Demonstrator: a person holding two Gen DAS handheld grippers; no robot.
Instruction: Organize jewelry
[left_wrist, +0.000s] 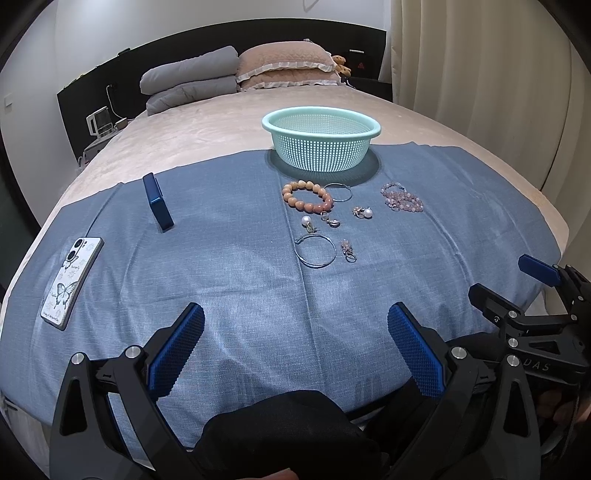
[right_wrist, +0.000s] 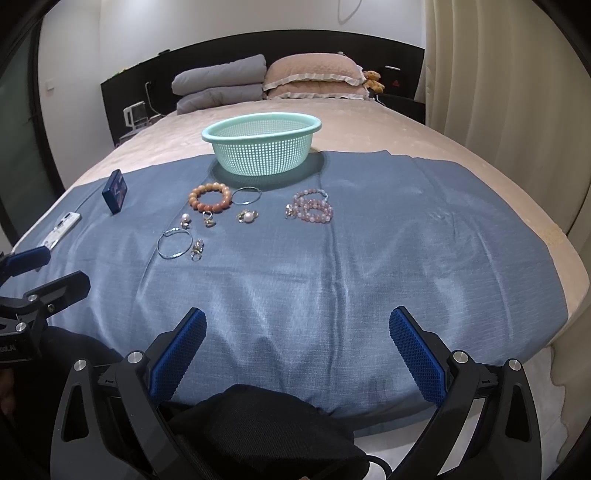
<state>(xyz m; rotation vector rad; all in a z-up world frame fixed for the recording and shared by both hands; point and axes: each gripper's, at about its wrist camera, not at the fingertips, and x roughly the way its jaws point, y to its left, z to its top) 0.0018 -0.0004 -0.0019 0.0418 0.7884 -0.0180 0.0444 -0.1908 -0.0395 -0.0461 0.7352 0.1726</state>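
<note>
while both jaws gape, left gripper (left_wrist: 295, 347), right gripper (right_wrist: 297, 349), jewelry (left_wrist: 321, 218) before mint basket (left_wrist: 321, 146)

A wide bed (left_wrist: 207, 140) fills the room. Behind it, a black headboard (left_wrist: 258, 37) against white wall; cream curtains (left_wrist: 480, 74) hang right of it.

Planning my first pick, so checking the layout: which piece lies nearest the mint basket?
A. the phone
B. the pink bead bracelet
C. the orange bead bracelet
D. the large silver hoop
C: the orange bead bracelet lies just in front of the mint basket, closer than any other listed item.
</note>
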